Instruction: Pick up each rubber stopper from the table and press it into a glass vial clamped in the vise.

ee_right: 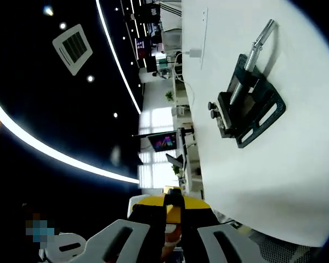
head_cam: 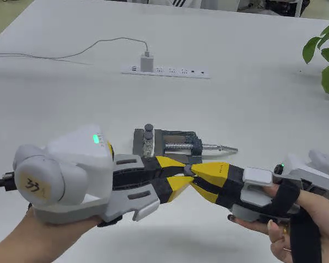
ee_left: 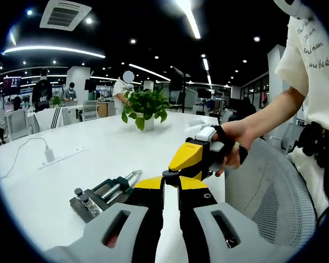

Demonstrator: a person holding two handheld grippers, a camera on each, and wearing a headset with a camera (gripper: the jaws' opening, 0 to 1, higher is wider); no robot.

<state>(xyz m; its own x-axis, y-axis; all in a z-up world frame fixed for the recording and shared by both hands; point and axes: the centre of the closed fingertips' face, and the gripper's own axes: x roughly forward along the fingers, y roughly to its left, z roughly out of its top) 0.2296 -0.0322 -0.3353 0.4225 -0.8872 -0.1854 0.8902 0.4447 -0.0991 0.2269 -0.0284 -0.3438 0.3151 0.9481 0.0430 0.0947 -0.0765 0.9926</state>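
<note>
Over the near edge of the table (head_cam: 66,104), the left gripper (head_cam: 187,170) clenches a dark rubber stopper (head_cam: 189,171), and the right gripper (head_cam: 193,177) is pinched shut, tip to tip with it; the vise (head_cam: 175,143) with capped vials (head_cam: 148,146) sits just behind.

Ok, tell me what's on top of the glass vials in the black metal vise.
A dark round rubber stopper caps each of two clear glass vials at one end of the black metal vise. Their mouths are covered by the stoppers.

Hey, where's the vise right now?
In the head view the vise sits mid-table, just beyond where the left gripper and right gripper point tip to tip, with the power strip farther back.
</note>
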